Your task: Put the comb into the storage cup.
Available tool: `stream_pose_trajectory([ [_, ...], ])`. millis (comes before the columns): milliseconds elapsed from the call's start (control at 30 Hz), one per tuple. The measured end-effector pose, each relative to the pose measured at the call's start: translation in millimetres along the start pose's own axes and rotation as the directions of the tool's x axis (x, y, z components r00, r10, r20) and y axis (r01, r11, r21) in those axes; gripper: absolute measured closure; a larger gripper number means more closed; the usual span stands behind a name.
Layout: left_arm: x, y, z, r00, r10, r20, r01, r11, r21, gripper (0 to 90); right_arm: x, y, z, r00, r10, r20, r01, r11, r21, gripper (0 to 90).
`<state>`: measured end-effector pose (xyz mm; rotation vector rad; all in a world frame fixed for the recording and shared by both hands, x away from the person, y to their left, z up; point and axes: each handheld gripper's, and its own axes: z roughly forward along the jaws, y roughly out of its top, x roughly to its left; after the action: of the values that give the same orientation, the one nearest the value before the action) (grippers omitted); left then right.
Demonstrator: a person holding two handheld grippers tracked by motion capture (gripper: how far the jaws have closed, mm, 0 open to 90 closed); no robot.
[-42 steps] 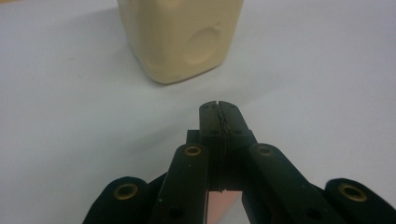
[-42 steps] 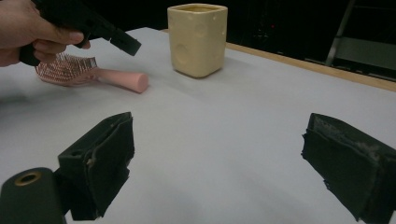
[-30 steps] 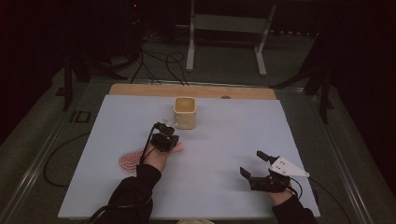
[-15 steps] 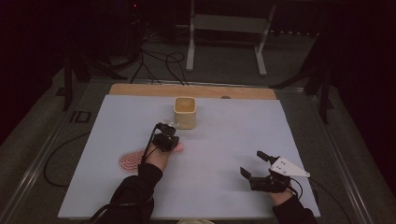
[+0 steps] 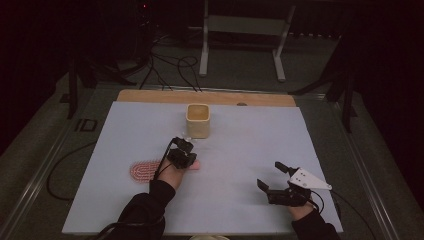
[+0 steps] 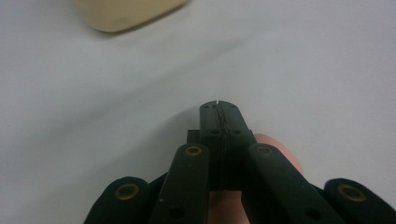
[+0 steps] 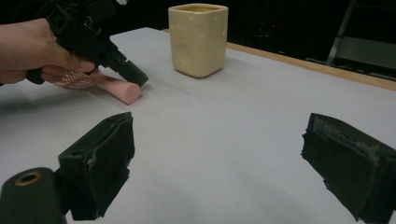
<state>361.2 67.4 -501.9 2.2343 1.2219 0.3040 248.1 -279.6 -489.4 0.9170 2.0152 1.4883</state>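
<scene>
A pink hairbrush (image 5: 142, 170) lies on the white table sheet (image 5: 240, 150), bristle head to the left, its round handle (image 7: 122, 90) pointing right. My left gripper (image 5: 183, 153) hovers over the handle end with its jaws pressed flat together and nothing between them (image 6: 219, 110); the pink handle (image 6: 276, 144) shows beneath them. From the right gripper view the left gripper's tip (image 7: 134, 75) sits right at the handle, and I cannot tell if it touches. My right gripper (image 5: 270, 175) rests near the front right, jaws wide apart and empty (image 7: 224, 163).
A cream square cup (image 5: 198, 121) with round dimples (image 7: 198, 39) stands upright behind the left gripper, its base showing in the left gripper view (image 6: 126, 11). A wooden strip (image 5: 150, 95) edges the table's far side. A metal stand (image 5: 242, 30) and cables (image 5: 170, 65) lie on the floor beyond.
</scene>
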Motion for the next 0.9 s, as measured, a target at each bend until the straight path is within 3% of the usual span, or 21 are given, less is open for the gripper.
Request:
stream_pose_trajectory([
  [433,-12.8,-9.9,-3.5,0.9986,0.021,0.049,-0.021,0.9997,0.014,90.0,-0.1,0.3,-0.1,1.0000,0.001,0.000,-0.001,1.000,-0.003,9.0],
  [900,-19.8,-22.9,-10.7,0.9965,0.047,0.070,-0.049,0.9983,0.031,90.0,0.2,0.0,0.4,1.0000,0.005,-0.003,-0.005,1.000,0.000,9.0],
])
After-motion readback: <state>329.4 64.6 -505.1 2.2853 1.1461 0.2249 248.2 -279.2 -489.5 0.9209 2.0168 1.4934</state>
